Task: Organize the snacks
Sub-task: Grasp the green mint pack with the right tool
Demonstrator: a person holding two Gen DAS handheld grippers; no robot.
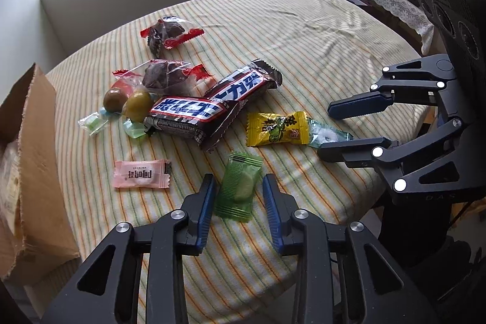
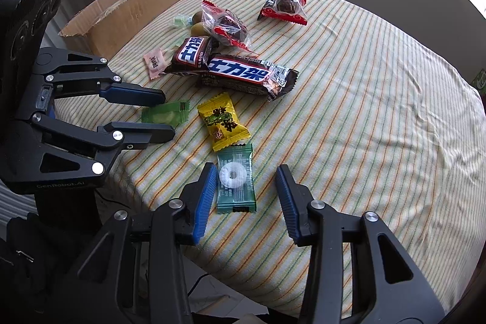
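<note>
Left gripper point(image 1: 238, 196), "GenRobot.AI" printed on its body, has its jaws apart around a green wrapped candy point(image 1: 238, 187) we cannot see them pressing, while our right gripper point(image 2: 246, 196) stands parted with the left pad point(image 2: 204, 199) touching a clear green packet holding a white ring mint point(image 2: 236, 182) on the striped surface point(image 2: 379, 126). Just beyond lie a yellow sweet with a green cartoon point(image 2: 223, 122) and two brown bars lettered 士力架 point(image 2: 240, 72), and we see a torn cardboard box point(image 2: 133, 5) at the surface's far left edge.
</note>
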